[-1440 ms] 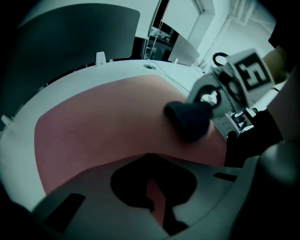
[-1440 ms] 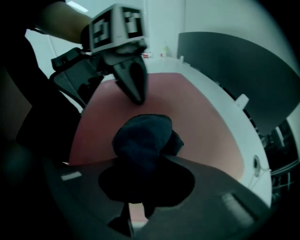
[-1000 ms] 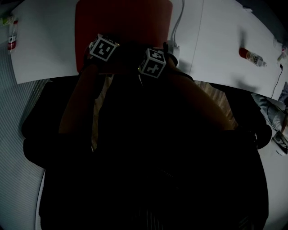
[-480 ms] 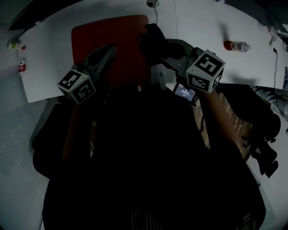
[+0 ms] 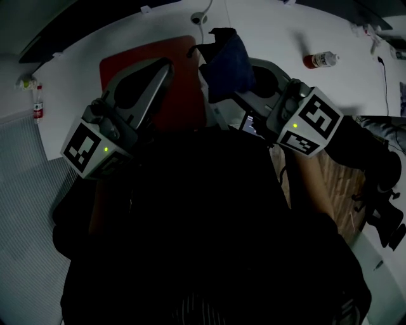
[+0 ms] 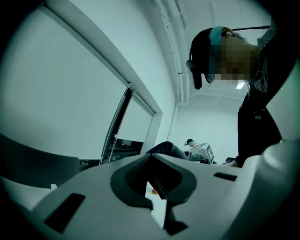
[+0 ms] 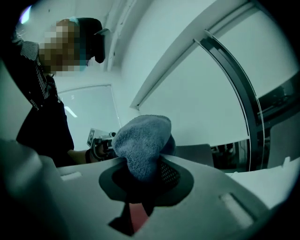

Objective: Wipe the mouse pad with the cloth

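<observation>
The red mouse pad (image 5: 187, 89) lies on the white table (image 5: 273, 35), partly hidden behind both grippers. My right gripper (image 5: 219, 79) is raised above the pad's right edge, shut on a bunched blue cloth (image 5: 225, 60). In the right gripper view the cloth (image 7: 143, 140) bulges out of the right gripper (image 7: 145, 176), with a sliver of the red pad below. My left gripper (image 5: 165, 68) is held up over the pad's left half, its jaws closed to a point with nothing between them. The left gripper (image 6: 157, 183) points up at the room's wall.
A clear bottle with a red label (image 5: 319, 60) lies at the back right of the table. A small bottle (image 5: 38, 106) stands at the left edge. A white cable and a round fitting (image 5: 199, 19) sit behind the pad. Another person (image 6: 255, 93) stands in the room.
Both grippers have lifted toward the camera and spread apart, away from the pad's near edge. The right one carries the cloth up with it.
</observation>
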Tool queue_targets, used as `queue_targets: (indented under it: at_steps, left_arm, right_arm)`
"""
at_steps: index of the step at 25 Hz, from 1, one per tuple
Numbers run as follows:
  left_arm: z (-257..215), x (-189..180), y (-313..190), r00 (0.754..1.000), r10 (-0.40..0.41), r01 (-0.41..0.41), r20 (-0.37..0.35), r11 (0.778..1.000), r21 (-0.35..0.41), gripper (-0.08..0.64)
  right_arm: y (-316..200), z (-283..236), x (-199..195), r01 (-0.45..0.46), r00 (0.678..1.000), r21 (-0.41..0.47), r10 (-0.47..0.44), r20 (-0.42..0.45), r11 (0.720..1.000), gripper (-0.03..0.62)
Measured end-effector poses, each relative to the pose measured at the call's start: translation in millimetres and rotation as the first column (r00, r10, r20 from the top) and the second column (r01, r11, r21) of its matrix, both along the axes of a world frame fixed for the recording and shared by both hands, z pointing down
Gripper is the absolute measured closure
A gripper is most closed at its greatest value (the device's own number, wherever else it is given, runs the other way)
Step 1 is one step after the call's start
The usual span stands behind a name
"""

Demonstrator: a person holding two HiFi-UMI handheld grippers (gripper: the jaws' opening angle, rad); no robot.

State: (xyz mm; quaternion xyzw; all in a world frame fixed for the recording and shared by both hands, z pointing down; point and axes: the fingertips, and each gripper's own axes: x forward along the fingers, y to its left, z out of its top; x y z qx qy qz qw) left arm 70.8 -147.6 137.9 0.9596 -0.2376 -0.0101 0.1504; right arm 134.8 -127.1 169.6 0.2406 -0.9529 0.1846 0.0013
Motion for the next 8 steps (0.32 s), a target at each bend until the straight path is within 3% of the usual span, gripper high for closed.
queue_targets:
  at_steps: [8]
  left_arm:
    - [-18, 12, 5, 1.0, -0.007, 0.008, -0.019, 1.0, 0.028, 0.552]
  right_arm:
    - [3, -14, 7, 0.013, 1.0, 0.041, -0.013, -0.008, 0.999, 0.526]
